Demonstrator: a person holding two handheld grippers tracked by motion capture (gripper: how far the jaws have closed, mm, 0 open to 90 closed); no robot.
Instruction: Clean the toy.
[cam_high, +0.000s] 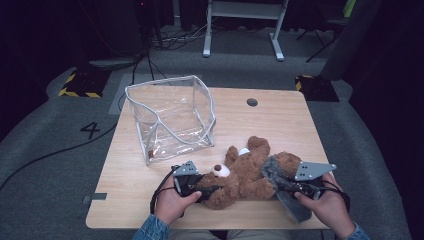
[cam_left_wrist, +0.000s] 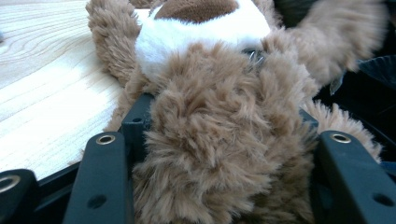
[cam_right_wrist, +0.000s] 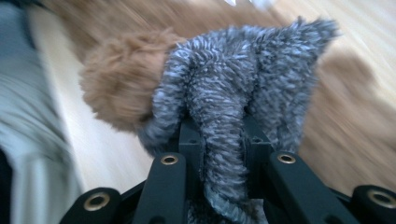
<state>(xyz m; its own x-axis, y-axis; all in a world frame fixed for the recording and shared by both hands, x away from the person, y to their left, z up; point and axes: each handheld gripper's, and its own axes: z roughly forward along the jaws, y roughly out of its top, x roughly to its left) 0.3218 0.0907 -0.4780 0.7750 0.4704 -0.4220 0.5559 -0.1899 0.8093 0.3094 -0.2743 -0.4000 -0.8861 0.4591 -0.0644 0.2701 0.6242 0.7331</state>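
Bare pale wooden tabletop (cam_high: 280, 120) stretches behind the clear square plastic pouch (cam_high: 172, 117), while at its near edge the brown plush bear (cam_high: 245, 172) lies, left gripper (cam_high: 200, 192) clamped around its limb, right gripper (cam_high: 282, 182) pinching its grey knitted scarf (cam_right_wrist: 233, 102).

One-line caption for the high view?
Left gripper clamps a teddy bear while right gripper pinches its grey scarf, beside a clear bag.

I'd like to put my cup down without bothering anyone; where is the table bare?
Bare wood lies right of the clear bag, around the round hole. The near edge is crowded: teddy bear, left gripper, right gripper.
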